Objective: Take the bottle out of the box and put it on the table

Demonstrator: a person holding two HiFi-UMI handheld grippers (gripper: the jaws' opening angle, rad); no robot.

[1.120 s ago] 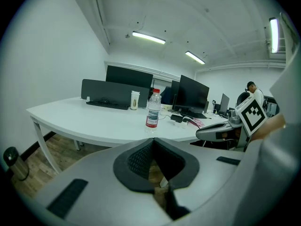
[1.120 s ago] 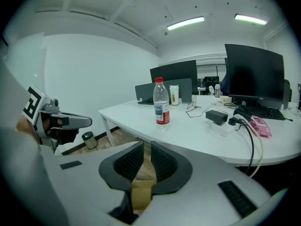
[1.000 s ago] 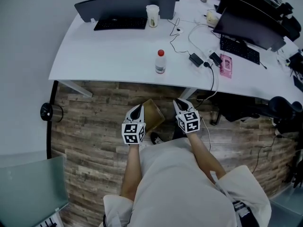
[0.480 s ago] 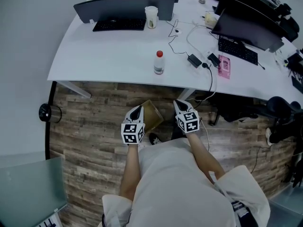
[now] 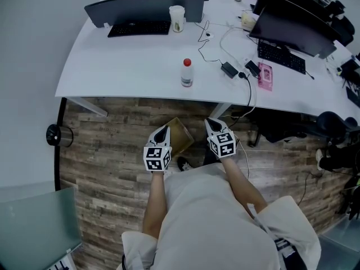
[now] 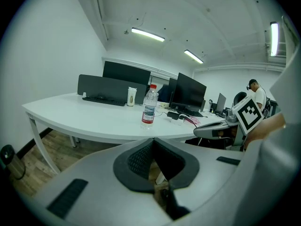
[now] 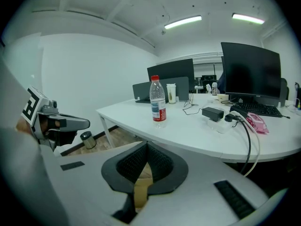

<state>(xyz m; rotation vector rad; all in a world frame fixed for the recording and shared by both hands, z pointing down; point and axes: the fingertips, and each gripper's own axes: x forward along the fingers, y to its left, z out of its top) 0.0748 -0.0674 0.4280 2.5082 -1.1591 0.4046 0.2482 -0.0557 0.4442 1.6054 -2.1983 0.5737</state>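
A clear bottle (image 5: 186,73) with a red cap and red label stands upright near the front edge of the white table (image 5: 124,61); it also shows in the left gripper view (image 6: 149,105) and the right gripper view (image 7: 158,102). An open cardboard box (image 5: 182,135) sits on the wood floor under the table edge, between my two grippers. My left gripper (image 5: 162,133) hangs at the box's left side with jaws shut and nothing in them (image 6: 153,142). My right gripper (image 5: 212,124) is to the box's right, also shut and empty (image 7: 146,145). Both are well short of the bottle.
On the table stand monitors (image 5: 146,4), keyboards (image 5: 139,28), a cup (image 5: 177,18), a power brick with cables (image 5: 229,69) and a pink item (image 5: 265,75). A small round bin (image 5: 57,135) stands on the floor at left, and a dark chair (image 5: 332,131) at right.
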